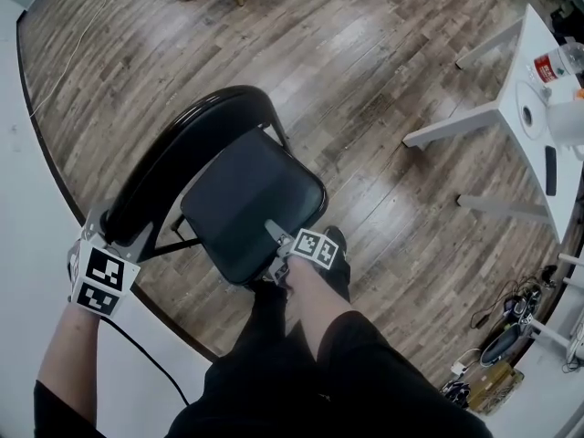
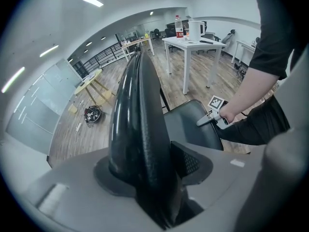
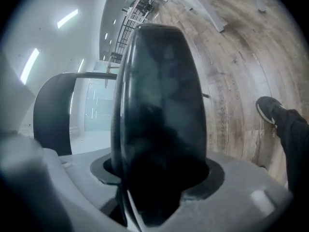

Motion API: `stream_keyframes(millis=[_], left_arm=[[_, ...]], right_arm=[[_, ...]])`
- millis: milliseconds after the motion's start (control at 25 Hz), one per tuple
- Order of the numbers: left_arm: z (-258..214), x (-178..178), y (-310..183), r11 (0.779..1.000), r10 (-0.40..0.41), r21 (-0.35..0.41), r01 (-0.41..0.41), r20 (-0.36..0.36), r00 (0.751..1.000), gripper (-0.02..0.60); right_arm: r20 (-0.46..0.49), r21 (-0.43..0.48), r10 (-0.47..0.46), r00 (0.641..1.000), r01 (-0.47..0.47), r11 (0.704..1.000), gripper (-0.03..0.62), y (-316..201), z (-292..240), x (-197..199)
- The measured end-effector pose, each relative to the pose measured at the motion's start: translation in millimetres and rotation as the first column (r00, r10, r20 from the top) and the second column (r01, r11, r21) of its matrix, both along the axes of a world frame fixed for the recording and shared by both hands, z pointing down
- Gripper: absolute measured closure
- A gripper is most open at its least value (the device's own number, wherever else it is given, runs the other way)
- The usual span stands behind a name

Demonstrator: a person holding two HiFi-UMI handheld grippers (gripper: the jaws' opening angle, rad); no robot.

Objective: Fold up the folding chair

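Folding chair [image 1: 239,185] stands open on wood floor [image 1: 383,89]; L gripper [image 1: 108,231] clamped on backrest [image 1: 187,140], R gripper [image 1: 275,236] grasping seat [image 1: 251,208] front edge; risk: slick padded edges could slip if seat's swung up fast, or chair skids twd shoe [image 1: 336,245] just beside it

One chair [image 1: 251,194] at centre. Two grippers (one per hand): left gripper [image 1: 111,226] at 8 o'clock, right gripper [image 1: 276,240] near 6. One table [image 1: 534,85] at 2 o'clock, bearing one bottle [image 1: 548,65]. One shoe [image 1: 338,249] at 5.
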State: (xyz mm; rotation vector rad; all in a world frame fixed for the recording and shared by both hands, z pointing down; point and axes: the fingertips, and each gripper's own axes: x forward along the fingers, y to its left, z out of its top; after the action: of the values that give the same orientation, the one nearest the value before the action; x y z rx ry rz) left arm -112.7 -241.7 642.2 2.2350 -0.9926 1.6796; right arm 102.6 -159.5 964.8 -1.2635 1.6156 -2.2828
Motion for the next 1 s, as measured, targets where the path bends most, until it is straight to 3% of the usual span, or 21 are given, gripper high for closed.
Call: stream_keyframes(millis=[360, 1000], left_arm=[[-1.4, 0.7, 0.9, 0.999, -0.040, -0.039, 0.038, -0.044, 0.998, 0.403], [-7.7, 26.9, 28.9, 0.996, -0.066, -0.063, 0.061, -0.092, 0.994, 0.459]], right_arm=[[0.019, 0.028, -0.001, 1.000, 0.000, 1.000, 0.347, -2.6, -1.0, -1.4], [-0.007, 0.020, -0.020, 1.000, 0.020, 1.000, 0.373, 0.7, -14.6, 4.3]])
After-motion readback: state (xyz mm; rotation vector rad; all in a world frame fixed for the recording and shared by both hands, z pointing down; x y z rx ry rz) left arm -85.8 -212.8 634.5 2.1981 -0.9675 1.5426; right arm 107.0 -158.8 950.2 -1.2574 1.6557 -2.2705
